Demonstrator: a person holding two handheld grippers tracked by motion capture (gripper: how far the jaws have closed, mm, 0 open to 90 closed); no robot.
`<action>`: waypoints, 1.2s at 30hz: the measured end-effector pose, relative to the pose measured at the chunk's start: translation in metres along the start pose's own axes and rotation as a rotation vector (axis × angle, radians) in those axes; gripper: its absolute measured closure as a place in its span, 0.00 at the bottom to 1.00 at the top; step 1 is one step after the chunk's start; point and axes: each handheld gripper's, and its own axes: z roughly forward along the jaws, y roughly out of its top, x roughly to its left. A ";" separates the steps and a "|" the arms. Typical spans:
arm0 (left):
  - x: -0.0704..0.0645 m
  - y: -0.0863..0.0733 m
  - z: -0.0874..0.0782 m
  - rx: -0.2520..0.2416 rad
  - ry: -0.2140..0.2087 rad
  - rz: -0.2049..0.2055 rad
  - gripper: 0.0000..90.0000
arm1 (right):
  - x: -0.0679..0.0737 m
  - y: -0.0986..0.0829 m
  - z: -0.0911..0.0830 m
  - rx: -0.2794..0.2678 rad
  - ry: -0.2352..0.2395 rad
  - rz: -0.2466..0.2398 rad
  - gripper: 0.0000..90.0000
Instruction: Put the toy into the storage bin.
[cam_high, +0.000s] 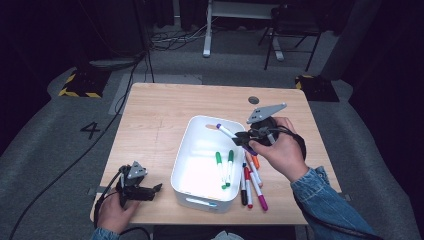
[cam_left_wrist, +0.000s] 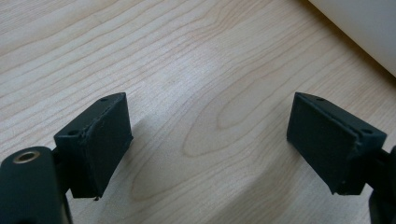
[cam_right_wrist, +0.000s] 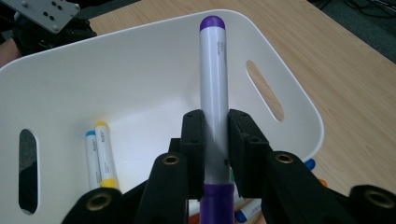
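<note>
My right tool (cam_right_wrist: 215, 135) is clenched on the purple marker (cam_right_wrist: 213, 79), held above the white bin (cam_high: 186, 150). Two green markers (cam_high: 223, 167) lie inside it; several loose markers (cam_high: 252, 185) wait beside it. My left tool (cam_left_wrist: 208, 140) rests released.

The pale wooden bench (cam_left_wrist: 196, 93) shows a smooth, satiny surface with clear swirling grain. The white rounded plastic tub (cam_right_wrist: 285, 100) looks smooth and faintly glossy, its walls catching soft light. The purple-capped white plastic marker (cam_right_wrist: 213, 93) has a slick, shiny barrel with fine printed text. The right hand-held gripper (cam_right_wrist: 215, 140) has matt black plastic jaws with brass-coloured metal inserts; the left hand-held gripper (cam_left_wrist: 210, 144) carries matt black pads with slightly rough edges. The grey three-cornered plate (cam_high: 266, 112) looks like dull metal. The blue denim sleeve (cam_high: 330, 200) is coarse woven cloth.
</note>
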 end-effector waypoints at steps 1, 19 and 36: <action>0.000 0.000 0.000 -0.001 0.002 0.001 0.16 | 0.001 0.002 0.002 0.002 0.006 -0.004 0.85; 0.001 0.002 0.001 0.002 0.009 -0.009 0.16 | 0.018 0.014 0.043 0.040 0.070 -0.075 0.85; 0.002 0.002 0.001 0.000 0.008 -0.010 0.16 | 0.026 -0.002 0.069 0.160 0.091 -0.118 0.85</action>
